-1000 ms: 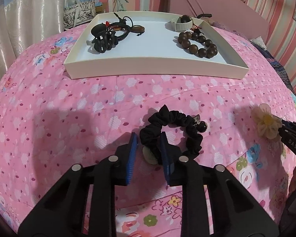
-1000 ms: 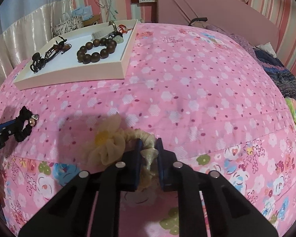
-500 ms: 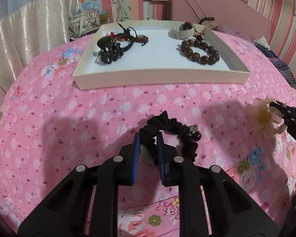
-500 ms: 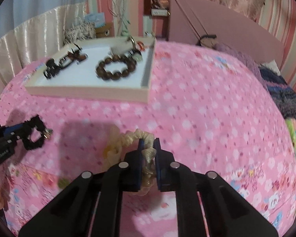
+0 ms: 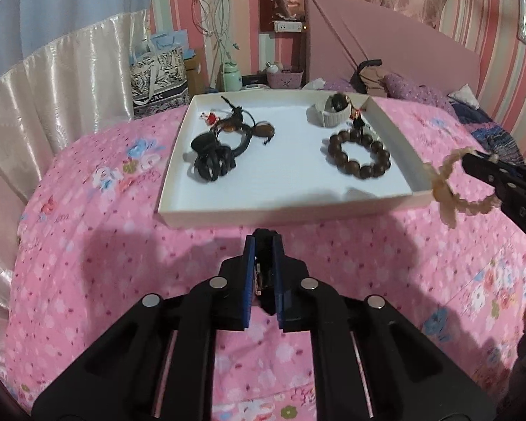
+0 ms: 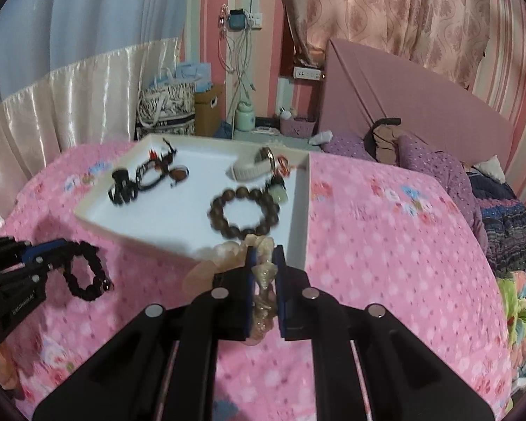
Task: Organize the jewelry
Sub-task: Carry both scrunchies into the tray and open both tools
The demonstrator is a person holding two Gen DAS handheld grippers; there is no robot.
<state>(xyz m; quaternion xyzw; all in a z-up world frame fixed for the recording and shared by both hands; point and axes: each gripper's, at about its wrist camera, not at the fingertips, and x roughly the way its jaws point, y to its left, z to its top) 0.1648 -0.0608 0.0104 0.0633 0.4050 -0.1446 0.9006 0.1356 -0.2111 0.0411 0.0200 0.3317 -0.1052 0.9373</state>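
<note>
left gripper (image 5: 264, 245) closing on black scrunchie (image 6: 87, 271), right gripper (image 6: 264, 258) clamped on beige scrunchie (image 6: 263, 280), both near white tray (image 5: 291, 210)

My left tongs (image 5: 263, 245) and right tongs (image 6: 264, 256) look alike: matte black plastic arms with long slots, four round silver screws across each, and flat blue pads inside the fingers. White lettering marks their sides.

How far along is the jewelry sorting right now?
Done: bead bracelet, claw clip and watch lie in the tray. In hand: left gripper closing on the black scrunchie, right gripper clamping the beige scrunchie. Left: place both in the tray.
</note>
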